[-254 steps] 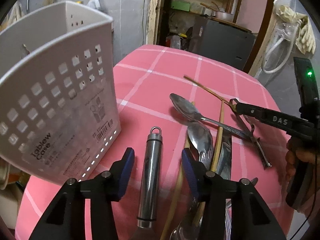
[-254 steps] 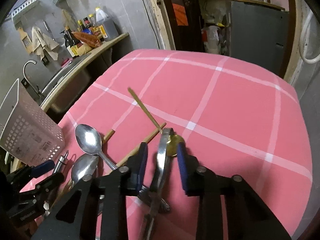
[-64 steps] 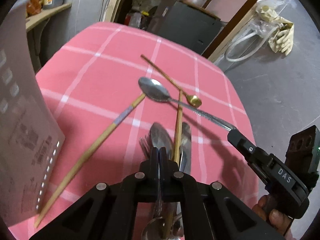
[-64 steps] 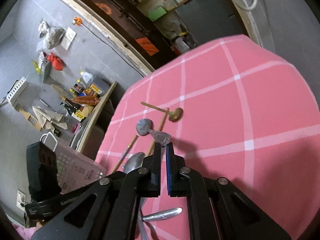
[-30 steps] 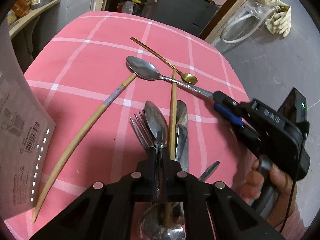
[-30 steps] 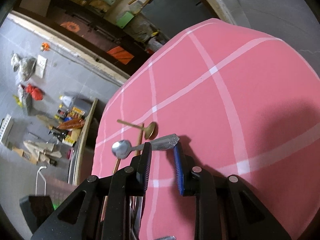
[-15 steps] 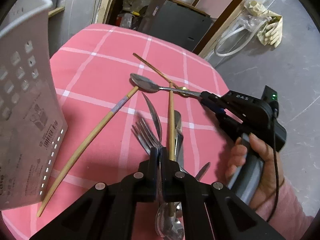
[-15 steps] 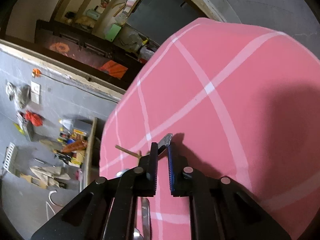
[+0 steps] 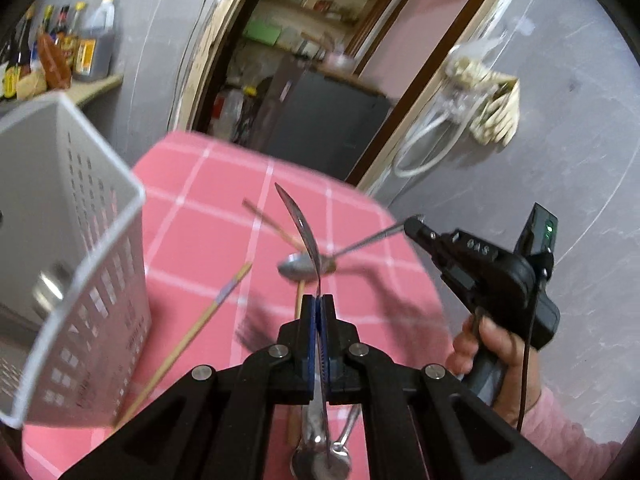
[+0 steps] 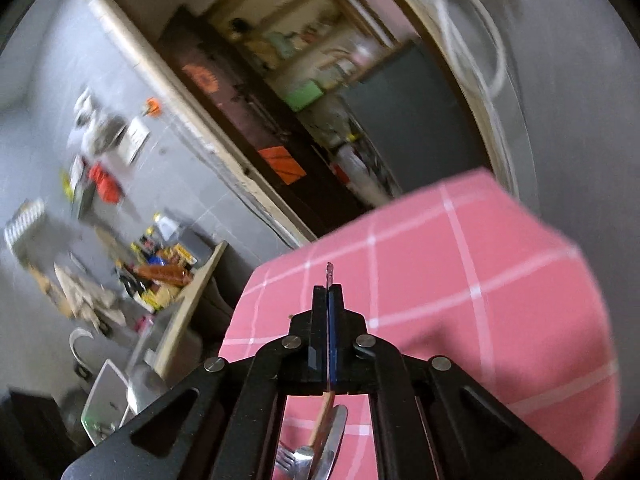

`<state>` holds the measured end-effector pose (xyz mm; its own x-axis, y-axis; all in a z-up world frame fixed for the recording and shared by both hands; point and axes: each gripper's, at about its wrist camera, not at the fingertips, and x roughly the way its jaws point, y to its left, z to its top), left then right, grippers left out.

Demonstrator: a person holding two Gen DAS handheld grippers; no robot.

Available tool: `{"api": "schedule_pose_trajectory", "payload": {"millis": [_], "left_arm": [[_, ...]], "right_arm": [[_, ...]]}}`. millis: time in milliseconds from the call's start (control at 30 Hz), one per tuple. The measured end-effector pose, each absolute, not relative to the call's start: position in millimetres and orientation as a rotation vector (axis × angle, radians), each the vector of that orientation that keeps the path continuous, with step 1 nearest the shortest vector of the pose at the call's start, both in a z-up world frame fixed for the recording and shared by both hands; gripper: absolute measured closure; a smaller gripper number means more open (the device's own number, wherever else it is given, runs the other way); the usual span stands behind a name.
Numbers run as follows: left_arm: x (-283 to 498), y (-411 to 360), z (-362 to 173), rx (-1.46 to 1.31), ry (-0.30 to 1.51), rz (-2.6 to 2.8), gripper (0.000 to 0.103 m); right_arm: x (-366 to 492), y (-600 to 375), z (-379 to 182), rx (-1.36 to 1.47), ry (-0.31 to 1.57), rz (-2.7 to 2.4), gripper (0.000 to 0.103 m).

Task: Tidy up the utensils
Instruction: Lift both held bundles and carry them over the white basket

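A white perforated utensil caddy fills the left of the left wrist view, standing on a table covered in pink checked cloth, with a metal handle end visible inside it. The left gripper is clamped on a silver spoon, held on edge so its bowl curves up and away above the table, to the right of the caddy. The right gripper, held in the person's hand at the right, is pinched shut on the handle tip of a second spoon, whose bowl hangs low over the cloth. Half a second ago that second spoon lay flat on the table; now it is lifted, and the caddy looms closer. Loose on the cloth are a wooden chopstick, a gold spoon handle, and a blurred fork just left of the left gripper. More cutlery lies beneath the right gripper.
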<state>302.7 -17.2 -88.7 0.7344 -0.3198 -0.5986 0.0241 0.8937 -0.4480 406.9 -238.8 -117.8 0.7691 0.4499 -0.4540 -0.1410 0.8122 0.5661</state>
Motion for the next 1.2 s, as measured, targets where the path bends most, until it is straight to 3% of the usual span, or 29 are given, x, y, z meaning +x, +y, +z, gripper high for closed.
{"api": "schedule_pose_trajectory", "payload": {"millis": [467,667,900,1200], "left_arm": [[274.1,41.3,16.6,-0.425,0.488,-0.236,0.100],[264.2,86.9,50.9,-0.373,0.395,-0.187,0.100],[261.3,134.8,51.5,-0.349,0.325,-0.134,0.100],[269.4,132.8,15.2,-0.325,0.275,-0.191,0.100]], "right_arm": [[341.3,-204.1,34.7,0.279,0.429,0.408,0.102],[313.7,-152.9,69.8,0.208,0.382,0.502,0.102],[291.4,-88.8,76.1,0.056,0.379,0.571,0.102],[292.7,-57.0,54.9,0.000,0.467,0.565,0.102]]}}
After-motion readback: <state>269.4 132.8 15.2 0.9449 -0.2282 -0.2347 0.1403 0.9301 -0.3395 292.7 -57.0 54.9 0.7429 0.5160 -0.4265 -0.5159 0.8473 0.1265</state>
